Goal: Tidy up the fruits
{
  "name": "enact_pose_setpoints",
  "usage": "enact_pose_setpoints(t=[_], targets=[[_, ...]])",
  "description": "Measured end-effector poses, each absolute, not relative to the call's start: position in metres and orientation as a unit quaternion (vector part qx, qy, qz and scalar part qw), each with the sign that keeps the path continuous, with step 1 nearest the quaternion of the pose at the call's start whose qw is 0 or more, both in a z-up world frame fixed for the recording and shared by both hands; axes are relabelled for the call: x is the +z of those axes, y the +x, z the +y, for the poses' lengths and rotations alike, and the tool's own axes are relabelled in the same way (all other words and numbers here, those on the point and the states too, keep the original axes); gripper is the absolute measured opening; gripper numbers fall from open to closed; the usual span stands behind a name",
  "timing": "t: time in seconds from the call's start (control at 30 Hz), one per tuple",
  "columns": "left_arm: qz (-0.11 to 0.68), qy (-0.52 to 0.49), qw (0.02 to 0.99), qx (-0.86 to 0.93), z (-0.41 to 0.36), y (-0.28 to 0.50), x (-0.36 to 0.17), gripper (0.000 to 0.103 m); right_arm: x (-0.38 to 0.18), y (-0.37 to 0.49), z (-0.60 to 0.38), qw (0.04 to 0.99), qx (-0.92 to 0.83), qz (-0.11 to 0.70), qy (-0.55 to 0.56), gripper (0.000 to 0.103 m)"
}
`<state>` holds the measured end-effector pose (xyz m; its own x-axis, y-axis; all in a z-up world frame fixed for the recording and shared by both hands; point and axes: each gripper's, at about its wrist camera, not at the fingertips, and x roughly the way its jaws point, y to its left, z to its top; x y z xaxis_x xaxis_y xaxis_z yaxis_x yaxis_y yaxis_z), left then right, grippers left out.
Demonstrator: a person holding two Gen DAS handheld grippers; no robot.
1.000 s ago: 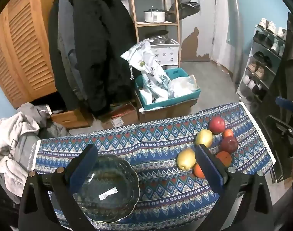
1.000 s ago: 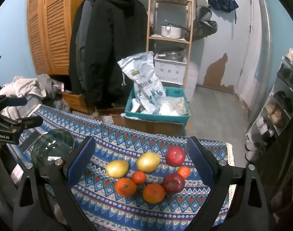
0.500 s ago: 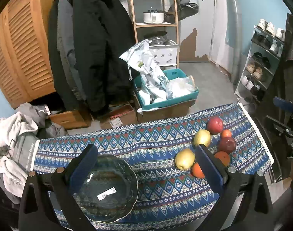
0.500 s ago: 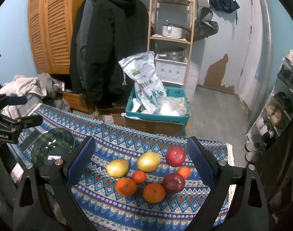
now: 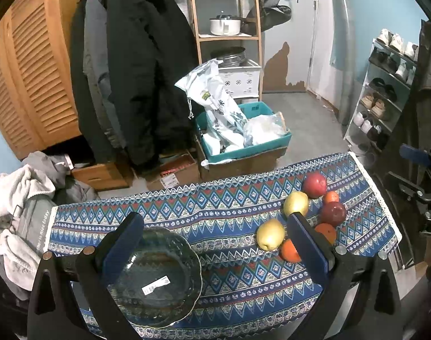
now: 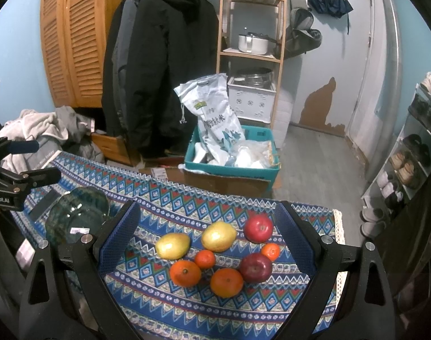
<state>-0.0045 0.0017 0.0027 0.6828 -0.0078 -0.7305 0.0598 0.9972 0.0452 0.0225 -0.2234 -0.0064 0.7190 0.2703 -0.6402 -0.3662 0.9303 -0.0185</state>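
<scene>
right tool [image 6: 205,238] wide open, empty, hovering directly over fruit cluster [image 6: 215,252] at desk's right end. left tool [image 5: 214,243] open, empty, above glass bowl [image 5: 159,277] at left. right hand nearer the fruit; bowl lies leftward.

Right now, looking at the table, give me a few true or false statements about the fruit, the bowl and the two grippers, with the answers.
1. The glass bowl holds two oranges. False: it holds no fruit.
2. Both yellow fruits lie on the patterned cloth. True.
3. The right gripper is shut on a red apple. False: it is open and holds nothing.
4. The left gripper is open. True.
5. A darker red apple lies nearer the camera. True.
</scene>
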Motion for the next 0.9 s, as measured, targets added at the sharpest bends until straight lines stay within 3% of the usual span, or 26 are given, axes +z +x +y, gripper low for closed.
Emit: enact_pose_setpoints(t=[0.9], targets=[[0.407,0.027,0.913,-0.016,0.0026,-0.0031,-0.0004,0.102,-0.0059,0.0217,-0.2266,0.924,0.173,0.334,-0.072,0.094]])
